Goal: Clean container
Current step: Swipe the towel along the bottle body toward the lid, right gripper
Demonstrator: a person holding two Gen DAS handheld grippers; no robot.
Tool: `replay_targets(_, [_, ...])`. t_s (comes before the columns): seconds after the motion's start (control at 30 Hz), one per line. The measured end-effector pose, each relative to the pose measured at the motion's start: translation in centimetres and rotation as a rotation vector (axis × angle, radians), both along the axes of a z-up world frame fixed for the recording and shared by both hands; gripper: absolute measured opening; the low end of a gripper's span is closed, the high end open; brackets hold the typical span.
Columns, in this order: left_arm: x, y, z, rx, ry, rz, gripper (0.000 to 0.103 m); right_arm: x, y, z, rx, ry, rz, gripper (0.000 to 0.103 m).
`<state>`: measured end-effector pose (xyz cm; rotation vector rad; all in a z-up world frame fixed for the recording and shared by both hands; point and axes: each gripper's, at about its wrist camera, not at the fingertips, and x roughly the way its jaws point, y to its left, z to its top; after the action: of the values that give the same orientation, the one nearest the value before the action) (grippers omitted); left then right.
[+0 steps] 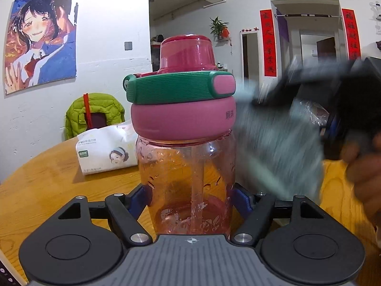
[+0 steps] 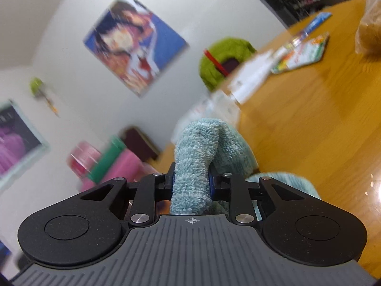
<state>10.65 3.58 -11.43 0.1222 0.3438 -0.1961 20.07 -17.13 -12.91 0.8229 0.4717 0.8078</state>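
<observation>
Two grippers busy: my left gripper (image 1: 190, 197) clamps the clear pink plastic bottle w/ pink-and-green lid (image 1: 185, 157) upright over the round wooden table (image 1: 47, 178). My right gripper (image 2: 190, 182) pinches a fluffy light-blue cloth (image 2: 197, 155), blurred just beside the bottle's right side.

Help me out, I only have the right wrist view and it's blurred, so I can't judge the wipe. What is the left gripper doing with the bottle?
Observer: The left gripper is clamped on the lower body of the pink bottle, holding it upright.
Operator: Is the lid on?
Observer: Yes, the pink lid is on, with a green strap above it.
Operator: Where's my cloth relative to it?
Observer: The blue cloth, pinched in the right gripper, is at the bottle's right side by the lid. Blur hides whether it touches.
</observation>
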Motion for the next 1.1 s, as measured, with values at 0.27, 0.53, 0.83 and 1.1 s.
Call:
replay_targets(0.27, [0.5,0.0,-0.1,0.010,-0.004,-0.002,0.072,1.7,-0.6,-2.7,0.335,0.153,0.151,0.024])
replay_targets(0.53, [0.6,-0.2,-0.2,0.031,-0.006,0.002,0.072,3.0,1.4,-3.8,-0.043,0.298,0.083,0.027])
replay_targets(0.83, [0.6,-0.2,-0.3,0.033,-0.008,0.004,0.072,1.6,-0.6,-1.5,0.250,0.056,0.145,0.025])
replay_targets(1.1, [0.5,-0.2,-0.2,0.039,-0.003,0.012,0.073,3.2,1.4,-3.5,-0.091,0.240,0.093,0.028])
